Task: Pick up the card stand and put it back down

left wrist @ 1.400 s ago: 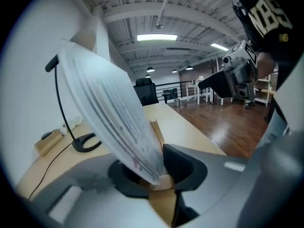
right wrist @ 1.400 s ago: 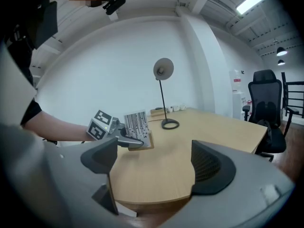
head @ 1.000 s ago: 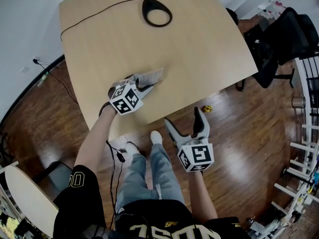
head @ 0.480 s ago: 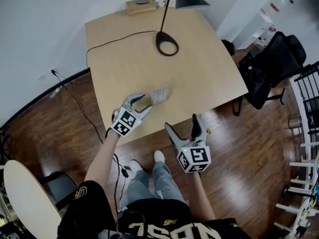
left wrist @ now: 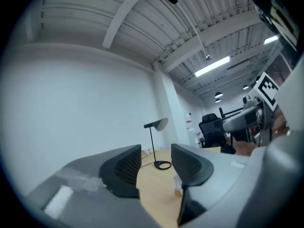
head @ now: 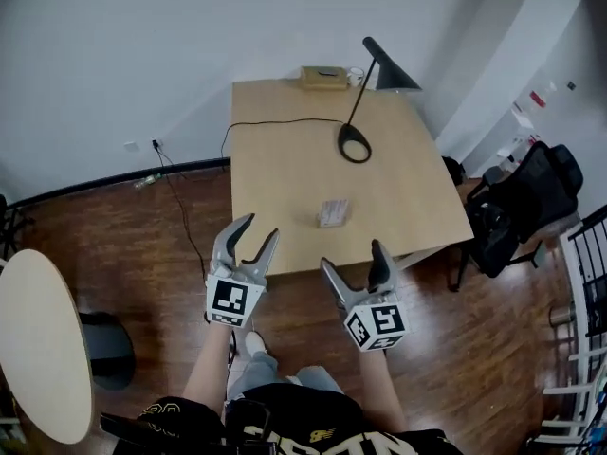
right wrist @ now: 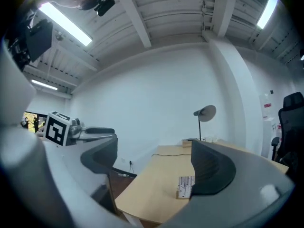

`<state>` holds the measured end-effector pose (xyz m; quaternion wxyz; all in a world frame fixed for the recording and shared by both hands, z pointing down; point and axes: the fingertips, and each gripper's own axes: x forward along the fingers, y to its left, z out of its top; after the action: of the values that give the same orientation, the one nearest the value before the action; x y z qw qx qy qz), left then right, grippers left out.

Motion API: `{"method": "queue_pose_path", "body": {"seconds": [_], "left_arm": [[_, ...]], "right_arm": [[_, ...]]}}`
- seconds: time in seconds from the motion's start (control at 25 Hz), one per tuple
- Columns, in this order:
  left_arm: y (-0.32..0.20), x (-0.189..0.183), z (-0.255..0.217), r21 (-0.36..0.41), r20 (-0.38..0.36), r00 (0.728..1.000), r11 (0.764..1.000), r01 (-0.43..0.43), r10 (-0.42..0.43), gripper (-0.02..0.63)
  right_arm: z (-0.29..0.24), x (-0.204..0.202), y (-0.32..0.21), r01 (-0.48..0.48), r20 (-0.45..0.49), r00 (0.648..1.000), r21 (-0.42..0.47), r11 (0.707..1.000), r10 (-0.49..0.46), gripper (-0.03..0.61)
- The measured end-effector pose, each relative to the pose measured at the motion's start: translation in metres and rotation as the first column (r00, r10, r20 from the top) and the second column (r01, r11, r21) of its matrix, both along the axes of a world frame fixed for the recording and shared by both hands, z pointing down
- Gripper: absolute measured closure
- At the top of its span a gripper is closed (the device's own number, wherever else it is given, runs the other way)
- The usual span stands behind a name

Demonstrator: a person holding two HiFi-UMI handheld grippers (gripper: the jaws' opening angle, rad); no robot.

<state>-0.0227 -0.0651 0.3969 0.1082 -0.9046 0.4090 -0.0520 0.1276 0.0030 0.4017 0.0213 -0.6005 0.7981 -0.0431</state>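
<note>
Left tongs (head: 258, 230) have come off the card stand (head: 333, 212) and pulled back past the near edge of the surface (head: 275, 159); a second ago they were down at it. View has backed off too, so the whole surface shows now. Card stand sits on the surface toward its near edge, well apart from both tongs, with the lamp (head: 355, 146) farther behind it. Left tongs are apart but closing, nothing between them. Right tongs (head: 353, 259) are wide apart and empty, just right of the left ones, both over the floor (head: 123, 226). My read: stand already set back down, retreat in hand. Next move calls for little: stay clear of the stand. Another pick would need a long reach forward.
</note>
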Motion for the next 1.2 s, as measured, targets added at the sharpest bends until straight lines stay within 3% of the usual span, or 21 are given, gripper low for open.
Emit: {"method": "queue_pose_path", "body": {"seconds": [0.12,0.16,0.24,0.4,0.52,0.72,1.0,1.2], "left_arm": [[0.052,-0.019,0.000,-0.060,-0.121,0.987,0.993,0.101,-0.107,0.400],[0.070,-0.019,0.005,-0.098,-0.153,0.979,0.988,0.117,-0.131,0.371],[0.106,-0.012,0.017,-0.160,-0.169,0.972,0.978,0.136,-0.163,0.288],[0.165,0.004,0.013,-0.174,-0.166,0.962,0.966,0.189,-0.218,0.275],[0.200,0.004,-0.004,-0.143,-0.141,0.959,0.963,0.227,-0.247,0.276],[0.219,-0.003,-0.037,-0.057,-0.152,0.961,0.972,0.227,-0.233,0.276],[0.241,-0.031,-0.042,-0.060,-0.208,0.951,0.973,0.221,-0.229,0.276],[0.244,-0.051,-0.048,-0.053,-0.235,0.942,0.971,0.233,-0.239,0.276]], "right_arm": [[-0.005,-0.011,0.028,0.073,0.013,0.997,0.043,0.996,-0.073,0.095],[-0.004,-0.013,0.041,0.092,0.013,0.996,0.053,0.994,-0.093,0.097],[-0.001,-0.012,0.068,0.120,0.016,0.993,0.068,0.990,-0.121,0.097],[0.015,-0.005,0.103,0.164,0.032,0.986,0.033,0.986,-0.165,0.097],[0.013,-0.002,0.130,0.171,0.024,0.985,0.010,0.985,-0.171,0.098],[-0.027,0.006,0.143,0.105,-0.034,0.994,0.081,0.991,-0.103,0.107],[-0.048,-0.024,0.159,0.103,-0.072,0.993,0.110,0.989,-0.095,0.109],[-0.044,-0.040,0.168,0.082,-0.111,0.991,0.080,0.993,-0.073,0.112]]}}
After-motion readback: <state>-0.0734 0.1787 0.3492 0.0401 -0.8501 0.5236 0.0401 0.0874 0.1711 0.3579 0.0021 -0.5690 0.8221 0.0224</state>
